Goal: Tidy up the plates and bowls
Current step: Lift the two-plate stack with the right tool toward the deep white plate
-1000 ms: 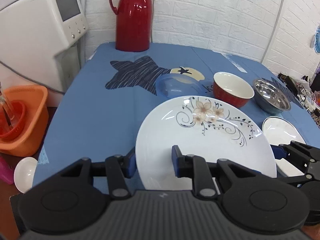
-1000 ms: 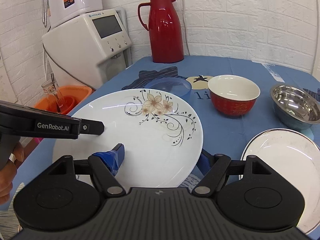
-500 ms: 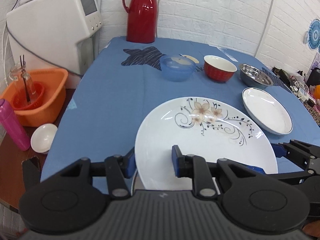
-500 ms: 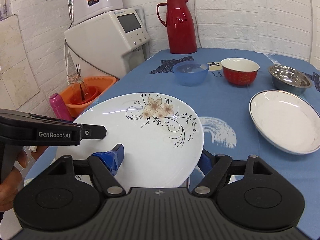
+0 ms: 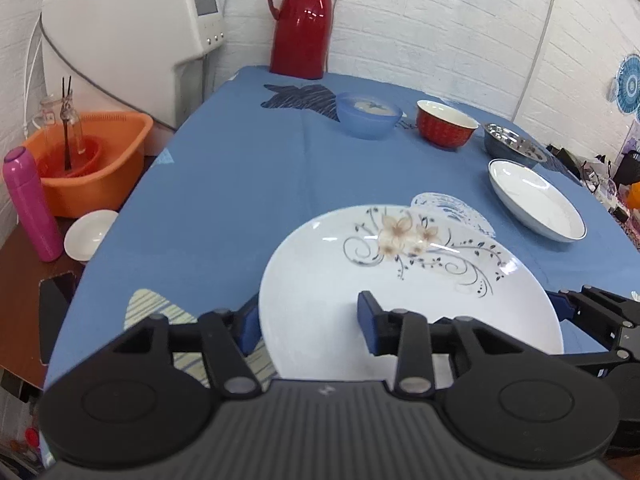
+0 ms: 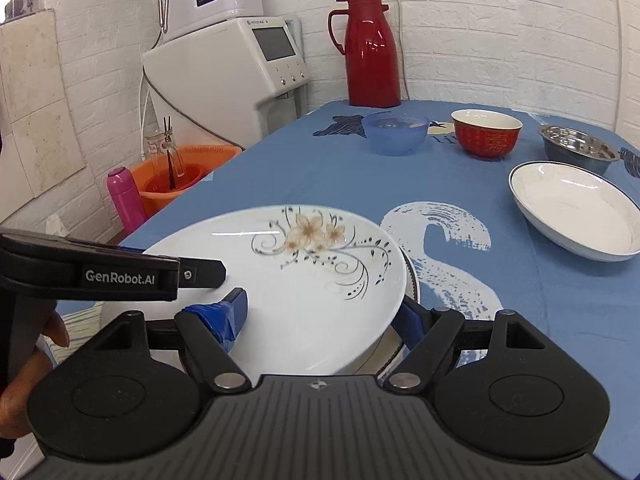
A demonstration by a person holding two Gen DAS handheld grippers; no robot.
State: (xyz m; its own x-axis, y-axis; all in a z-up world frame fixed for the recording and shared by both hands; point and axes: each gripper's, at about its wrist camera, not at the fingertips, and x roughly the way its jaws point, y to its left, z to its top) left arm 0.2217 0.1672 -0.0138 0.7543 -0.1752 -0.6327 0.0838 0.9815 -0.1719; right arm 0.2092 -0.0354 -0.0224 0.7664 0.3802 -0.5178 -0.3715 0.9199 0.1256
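Together, both my tongs held the flowered plate [image 5: 404,280] over the near edge of the blue table [image 5: 240,184].

My left gripper [image 5: 308,320] was clamped on the plate's left rim, one finger under, one on top; my right gripper [image 6: 324,316] pinched its right rim likewise. Under it I glimpsed another plate [image 6: 394,350]. Well beyond sat a white dish [image 6: 576,210], blue bowl [image 6: 394,132], red bowl [image 6: 486,138] and steel bowl [image 6: 578,148].
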